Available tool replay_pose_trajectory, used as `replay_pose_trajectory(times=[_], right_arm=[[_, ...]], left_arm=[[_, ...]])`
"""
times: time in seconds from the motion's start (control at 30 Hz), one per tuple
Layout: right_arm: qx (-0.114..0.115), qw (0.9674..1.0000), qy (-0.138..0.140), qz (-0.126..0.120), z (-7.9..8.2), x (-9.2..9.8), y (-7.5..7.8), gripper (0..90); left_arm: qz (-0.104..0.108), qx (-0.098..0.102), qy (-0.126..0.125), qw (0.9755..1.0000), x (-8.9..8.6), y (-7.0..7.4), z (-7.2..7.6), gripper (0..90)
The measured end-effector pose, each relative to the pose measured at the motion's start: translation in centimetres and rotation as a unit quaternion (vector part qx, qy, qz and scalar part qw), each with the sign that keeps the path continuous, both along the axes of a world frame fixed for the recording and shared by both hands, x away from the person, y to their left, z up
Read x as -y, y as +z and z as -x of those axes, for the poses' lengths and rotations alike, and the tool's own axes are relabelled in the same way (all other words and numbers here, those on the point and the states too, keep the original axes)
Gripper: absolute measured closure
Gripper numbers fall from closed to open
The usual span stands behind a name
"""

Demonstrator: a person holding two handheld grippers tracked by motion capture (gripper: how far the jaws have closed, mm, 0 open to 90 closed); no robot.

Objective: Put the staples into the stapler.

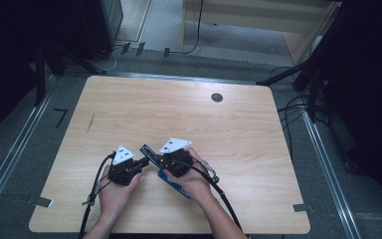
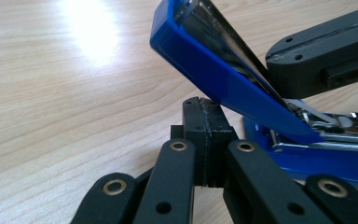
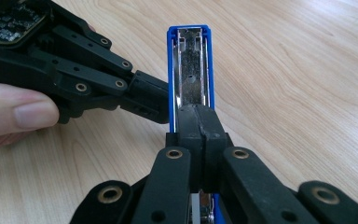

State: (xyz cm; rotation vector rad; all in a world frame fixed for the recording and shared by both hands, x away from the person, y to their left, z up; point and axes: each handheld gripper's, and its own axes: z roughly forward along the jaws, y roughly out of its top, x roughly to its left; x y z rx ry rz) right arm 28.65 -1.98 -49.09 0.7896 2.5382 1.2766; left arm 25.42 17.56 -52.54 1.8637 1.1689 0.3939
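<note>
Both hands rest low on the table (image 1: 129, 104), the left gripper (image 2: 204, 109) and right gripper (image 3: 200, 116) with jaws together against the opened blue stapler (image 2: 223, 79).

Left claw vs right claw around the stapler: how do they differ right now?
Left claw sits beside the blue stapler, its tip at the side of the raised top arm; right claw rests on that arm's open metal channel, in line with it. Left claw bears the smaller grey plate, right claw the larger plate. Both are shut, gripping nothing.
</note>
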Motion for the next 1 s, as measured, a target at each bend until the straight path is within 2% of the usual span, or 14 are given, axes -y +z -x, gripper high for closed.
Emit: replay_pose_trajectory(times=[0.33, 0.5, 0.73, 1.0], right_arm=[[0.005, 0.9999, -0.005, -0.009, 0.6, 0.7, 0.5, 90.0], [0.009, 0.9998, -0.008, -0.013, 0.8, 0.9, 0.5, 90.0], [0.01, 0.9997, -0.01, -0.02, 0.9, 1.2, 0.3, 90.0], [0.011, 0.9996, -0.01, -0.025, 1.1, 1.5, 0.4, 90.0]], left_arm=[[0.009, 0.02, -0.016, 0.9996, 0.6, 0.6, 0.5, 90.0], [-0.003, 0.023, -0.034, 0.9991, 0.9, 0.5, 1.0, 90.0], [0.0, 0.016, -0.049, 0.9987, 1.6, 0.1, 2.1, 90.0], [0.001, 0.011, -0.064, 0.9979, 2.1, -0.3, 2.7, 90.0]])
